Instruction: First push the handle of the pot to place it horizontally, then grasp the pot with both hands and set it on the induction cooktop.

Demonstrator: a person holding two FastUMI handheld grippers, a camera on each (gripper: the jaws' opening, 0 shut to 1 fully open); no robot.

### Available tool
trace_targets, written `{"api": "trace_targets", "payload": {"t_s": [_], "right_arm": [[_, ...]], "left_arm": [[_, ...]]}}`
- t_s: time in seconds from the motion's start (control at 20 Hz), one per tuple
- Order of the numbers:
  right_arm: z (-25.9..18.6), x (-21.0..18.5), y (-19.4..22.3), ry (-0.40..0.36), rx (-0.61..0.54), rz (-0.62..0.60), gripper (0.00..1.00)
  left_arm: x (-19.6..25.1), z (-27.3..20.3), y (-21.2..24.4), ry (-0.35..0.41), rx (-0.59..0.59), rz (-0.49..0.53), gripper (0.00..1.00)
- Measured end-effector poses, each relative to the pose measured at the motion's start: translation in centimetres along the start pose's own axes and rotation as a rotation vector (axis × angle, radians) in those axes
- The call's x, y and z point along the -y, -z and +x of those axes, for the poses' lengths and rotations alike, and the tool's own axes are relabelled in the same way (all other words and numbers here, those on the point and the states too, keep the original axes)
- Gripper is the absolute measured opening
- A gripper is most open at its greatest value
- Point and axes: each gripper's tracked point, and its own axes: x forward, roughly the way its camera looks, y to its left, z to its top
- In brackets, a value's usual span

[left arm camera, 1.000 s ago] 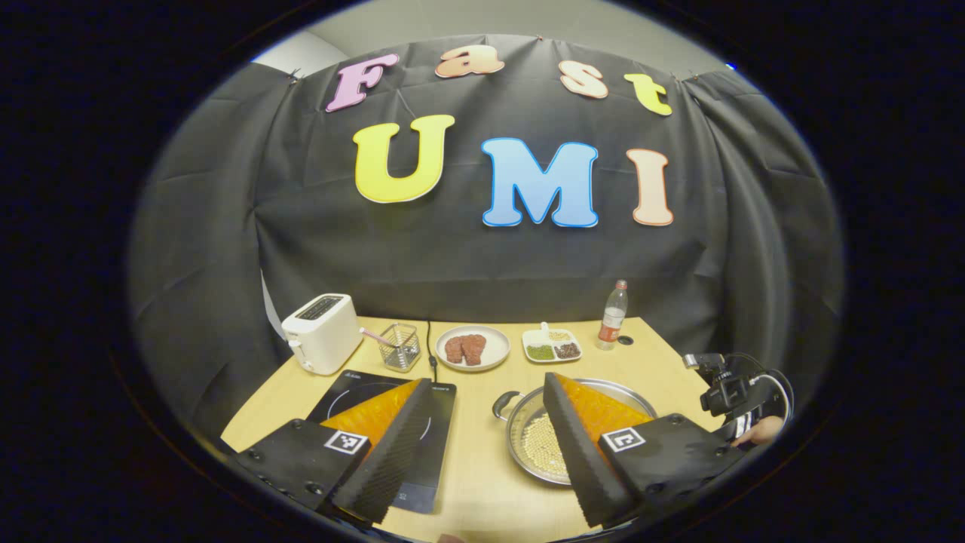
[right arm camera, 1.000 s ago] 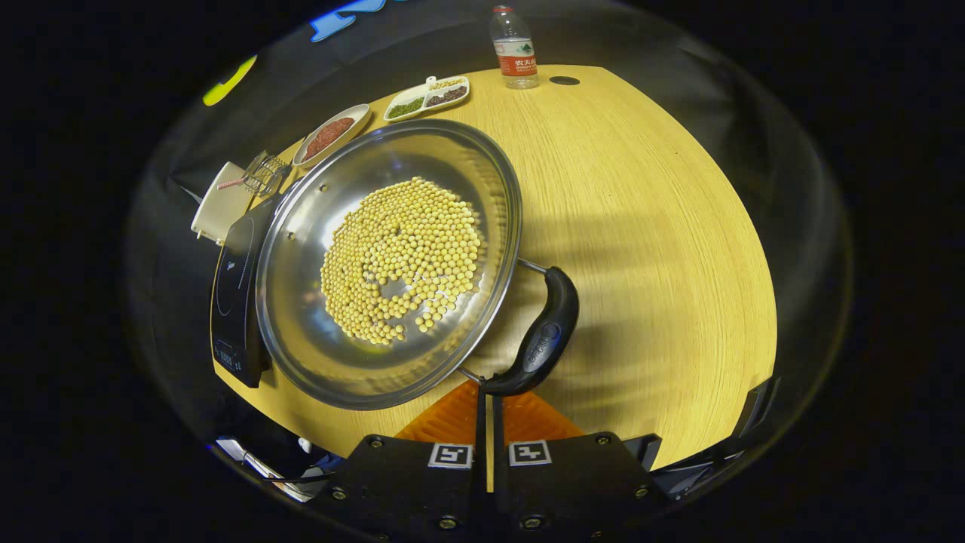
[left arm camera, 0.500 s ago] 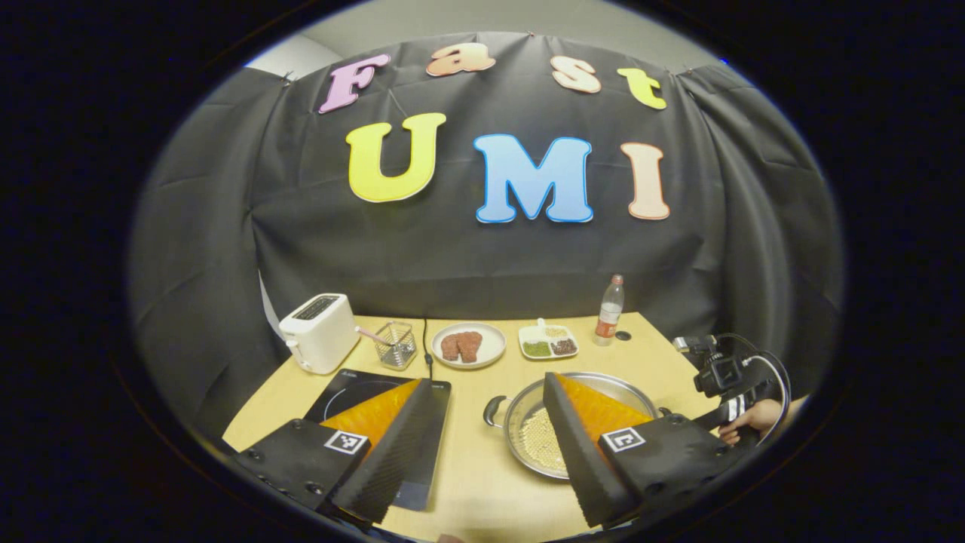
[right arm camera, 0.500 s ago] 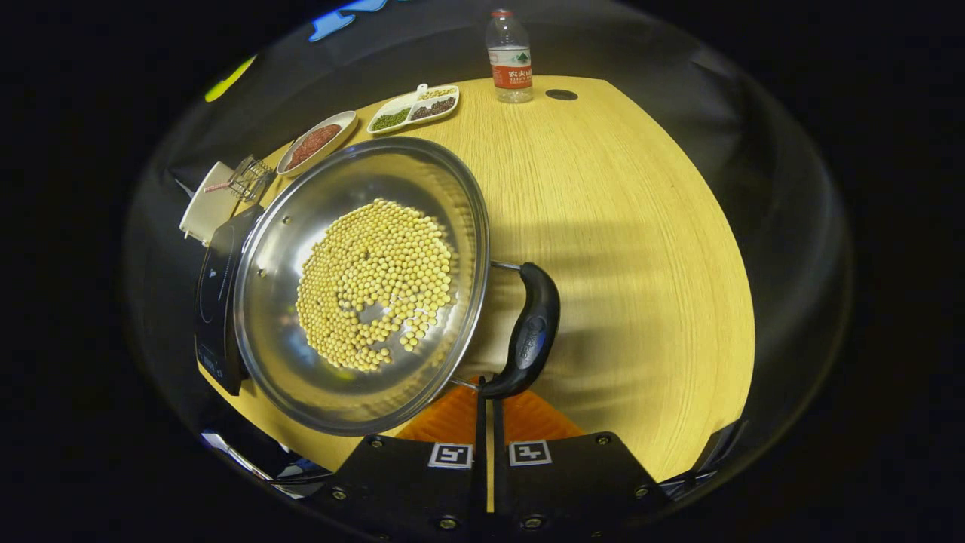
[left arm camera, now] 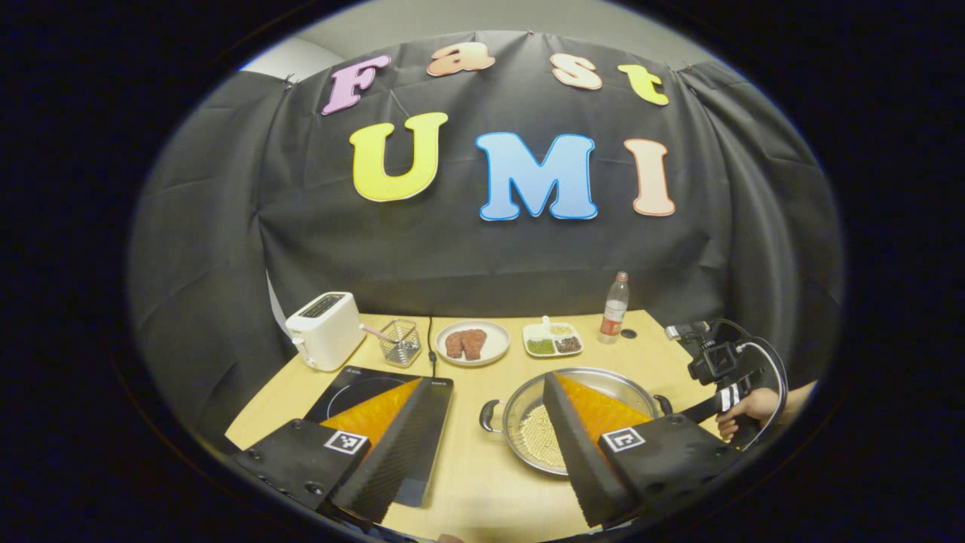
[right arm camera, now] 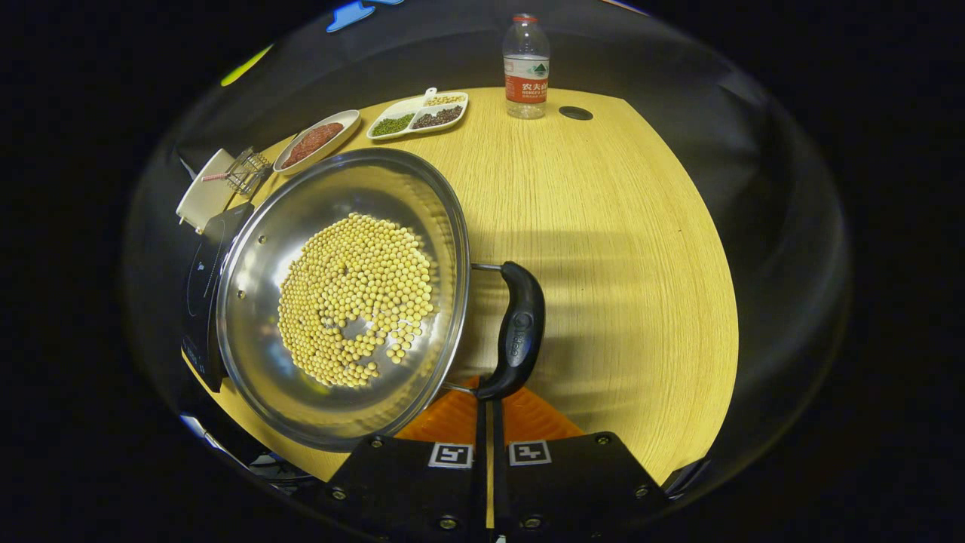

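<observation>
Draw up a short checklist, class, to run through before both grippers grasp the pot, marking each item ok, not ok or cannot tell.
1. Right gripper shut, at the black right handle: ok.
2. Left gripper open: ok.
3. Left gripper at the black left handle: not ok, apart.
4. Round steel pot of yellow beans upright: ok.
5. Black induction cooktop bare: ok.
6. Handles horizontal: cannot tell.

Each gripper [left arm camera: 482, 445] has black mounts behind its fingers [left arm camera: 584, 445], with square black-and-white markers and small screws.
</observation>
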Motion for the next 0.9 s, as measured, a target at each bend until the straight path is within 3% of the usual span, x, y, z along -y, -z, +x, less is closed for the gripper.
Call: {"api": "trace_targets", "payload": {"t_s": [0.1,0.3,0.4,0.5,0.55,0.6,0.65,0.9], "right_arm": [[-0.4,0.5,0.1,0.023,0.029,-0.029,0.04],[-2.0,1.2,0.4,0.032,0.09,0.026,0.04],[-3.2,1.7,1.1,0.046,0.112,0.062,0.21],[-4.4,2.3,1.7,0.065,0.136,0.103,0.47],[-5.1,2.3,1.8,0.068,0.16,0.129,0.68],[-5.5,2.4,1.9,0.072,0.192,0.155,0.79],[-6.1,2.6,1.9,0.08,0.227,0.182,0.98],[-9.8,2.4,0.6,0.105,0.442,0.28,0.98]], "left_arm": [[0.3,0.3,0.0,0.002,0.0,-0.011,0.99],[0.9,1.4,0.2,0.033,0.0,-0.001,0.95],[1.3,2.5,0.4,0.067,-0.004,0.01,0.97],[1.3,3.6,0.2,0.101,0.0,0.019,0.97],[1.3,4.2,0.4,0.12,0.001,0.02,0.97],[1.4,4.7,0.6,0.146,0.003,0.016,0.97],[1.7,5.3,0.6,0.179,0.016,0.007,0.99],[1.5,8.9,2.6,0.246,-0.007,0.006,0.97]]}}
